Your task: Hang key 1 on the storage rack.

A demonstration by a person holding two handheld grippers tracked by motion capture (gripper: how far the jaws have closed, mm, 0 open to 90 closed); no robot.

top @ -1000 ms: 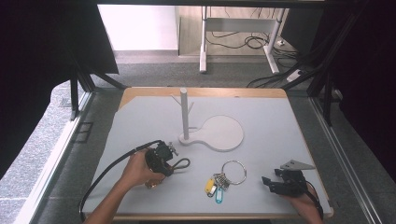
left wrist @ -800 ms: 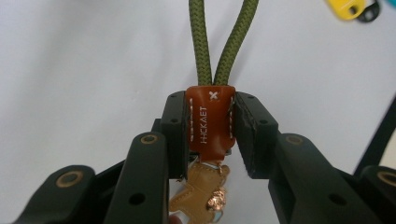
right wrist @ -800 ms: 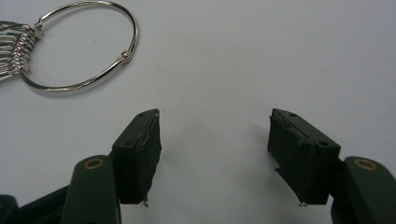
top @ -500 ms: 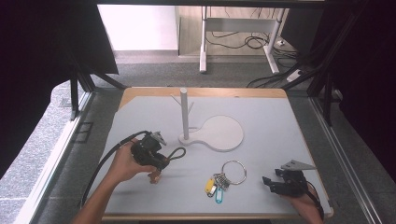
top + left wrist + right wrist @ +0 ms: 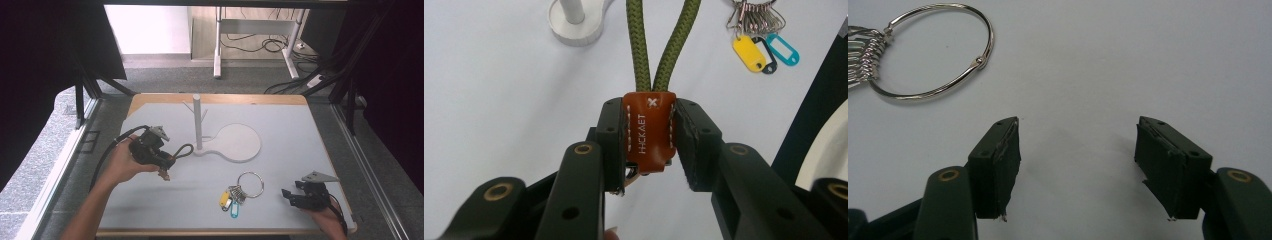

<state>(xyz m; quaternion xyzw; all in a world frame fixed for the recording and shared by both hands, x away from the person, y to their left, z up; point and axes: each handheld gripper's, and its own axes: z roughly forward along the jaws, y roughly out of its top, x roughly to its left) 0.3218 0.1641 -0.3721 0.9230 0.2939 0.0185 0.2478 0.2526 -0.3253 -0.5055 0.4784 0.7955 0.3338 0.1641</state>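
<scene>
My left gripper [image 5: 166, 162] is raised above the table's left half, shut on the brown leather tab [image 5: 649, 132] of an olive-green cord loop [image 5: 183, 150]. The loop [image 5: 664, 45] sticks out past the jaws toward the white peg stand [image 5: 197, 121]. A large metal key ring [image 5: 250, 184] with several keys and yellow and blue tags [image 5: 229, 202] lies on the table in front of the stand. My right gripper [image 5: 289, 196] rests at the front right, open, nothing between its fingers [image 5: 998, 165]; the ring [image 5: 933, 52] lies ahead to its left.
The stand has a round white base plate [image 5: 239, 142] on a pale grey table [image 5: 290, 145] with a wooden edge. Black frame legs and cables stand on the floor beyond the table.
The left hand has lifted the gripper with the cord loop up off the table and moved it left. The right gripper has stayed in place.
</scene>
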